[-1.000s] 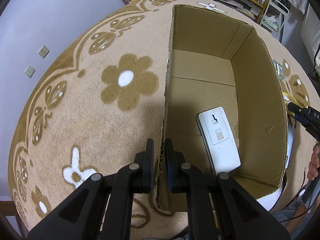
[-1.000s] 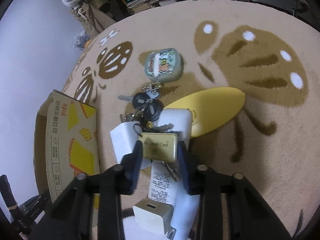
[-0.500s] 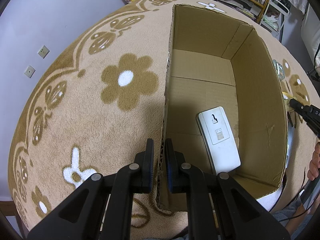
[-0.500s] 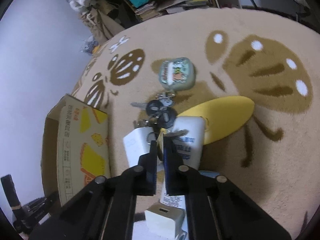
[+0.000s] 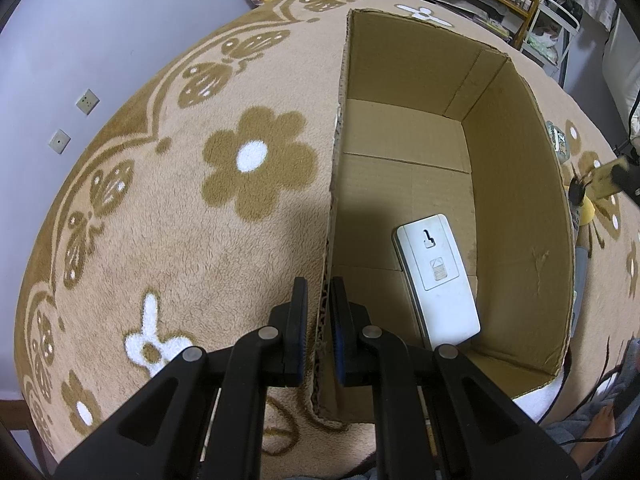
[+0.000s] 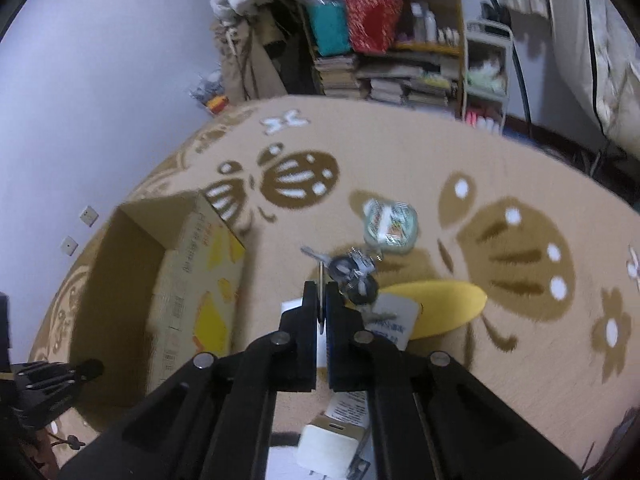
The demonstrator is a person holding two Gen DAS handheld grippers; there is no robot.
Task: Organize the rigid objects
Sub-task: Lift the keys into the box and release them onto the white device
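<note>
Your left gripper (image 5: 319, 300) is clamped on the near-left wall of the cardboard box (image 5: 516, 216), one finger outside on the rug (image 5: 180, 240), the other inside. Down in the box there's one thing so far — a white flat device (image 5: 438, 276) lying on the floor toward the near right corner, back side up, with a hanging slot and a small square sticker; no readable words on it.

Over on the right, your right gripper (image 6: 321, 300) is pinched tight on the thin gold card (image 6: 321, 296), seen edge-on between the pads. Its writing can't be read from this angle. The key bunch (image 6: 352, 274) hangs off the card — black-headed keys and a silver one, dangling just above the rug. From the left camera you can catch the same card (image 5: 606, 178) at the far right edge, keys below it.

On the rug beyond the keys sits a small pale green case (image 6: 390, 224) with a cartoon print, blurred. Near right of the keys lies a yellow oval piece (image 6: 440, 308), and a white labelled packet (image 6: 390, 322) overlaps it; the print there is too smeared to read. A white charger block (image 6: 326, 446) sits nearest you. The box's outer wall shows yellow and orange shapes with a line of print, unreadable.
</note>
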